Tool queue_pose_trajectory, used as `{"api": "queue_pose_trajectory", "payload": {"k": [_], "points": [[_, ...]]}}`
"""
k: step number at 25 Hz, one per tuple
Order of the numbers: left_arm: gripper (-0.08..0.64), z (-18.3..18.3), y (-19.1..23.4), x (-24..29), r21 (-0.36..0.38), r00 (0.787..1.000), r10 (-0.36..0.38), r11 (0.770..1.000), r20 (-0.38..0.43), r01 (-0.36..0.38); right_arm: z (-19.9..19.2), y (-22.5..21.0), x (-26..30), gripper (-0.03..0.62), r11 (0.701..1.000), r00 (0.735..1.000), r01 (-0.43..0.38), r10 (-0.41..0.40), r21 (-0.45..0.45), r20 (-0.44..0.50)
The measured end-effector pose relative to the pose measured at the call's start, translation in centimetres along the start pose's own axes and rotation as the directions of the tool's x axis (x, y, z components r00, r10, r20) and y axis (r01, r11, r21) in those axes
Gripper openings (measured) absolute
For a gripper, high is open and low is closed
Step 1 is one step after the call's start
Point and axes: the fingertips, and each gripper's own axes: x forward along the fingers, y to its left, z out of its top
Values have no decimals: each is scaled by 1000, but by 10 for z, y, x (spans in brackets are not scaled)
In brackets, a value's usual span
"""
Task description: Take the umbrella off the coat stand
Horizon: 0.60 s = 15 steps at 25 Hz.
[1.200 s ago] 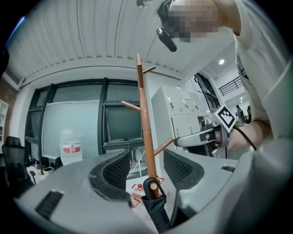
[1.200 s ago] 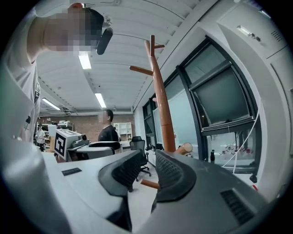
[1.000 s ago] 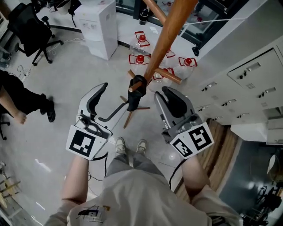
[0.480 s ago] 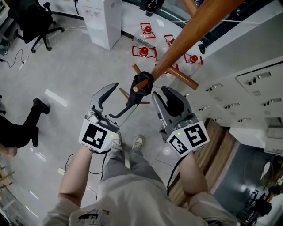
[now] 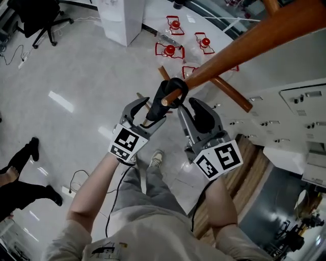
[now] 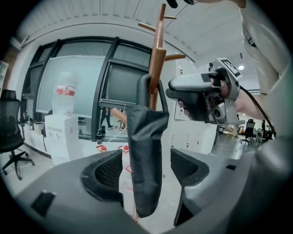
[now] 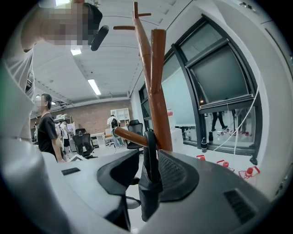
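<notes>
A black folded umbrella [image 5: 154, 113] hangs by its loop from a peg of the wooden coat stand [image 5: 244, 43]. In the left gripper view the umbrella [image 6: 144, 146] hangs between the wide jaws of my left gripper [image 6: 146, 170], with a gap on each side. My left gripper [image 5: 147, 113] is open. My right gripper [image 5: 192, 112] is just right of the peg, its jaws opening. In the right gripper view the umbrella [image 7: 149, 199] and its strap sit between the jaws of my right gripper [image 7: 147, 178], close to the right pad and clear of the left one.
The stand's pole [image 6: 158, 59] rises behind the umbrella. On the floor stand a white cabinet [image 5: 122, 18], red-topped bottles [image 5: 170, 50] and an office chair [image 5: 38, 15]. White lockers [image 5: 295, 107] line the right. A person's legs [image 5: 20, 171] are at the left.
My left gripper has swung in from the left until the umbrella hangs between its jaws. My right gripper stayed beside the peg. The head view has shifted, so the stand crosses higher.
</notes>
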Motion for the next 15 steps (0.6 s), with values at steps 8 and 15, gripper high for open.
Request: {"api": "queue_pose_trajectory", "payload": {"k": [8,15], "points": [[311,-63,7,34,-20,995,-39,999,-95,37,-18,-4,16,121,1000,1000,-9,9,22,-16],[311,-100,0,53,-57,982,-109,993,-157,101,-24,-9,20,121,1000,1000,-2,2,14,-11]]}}
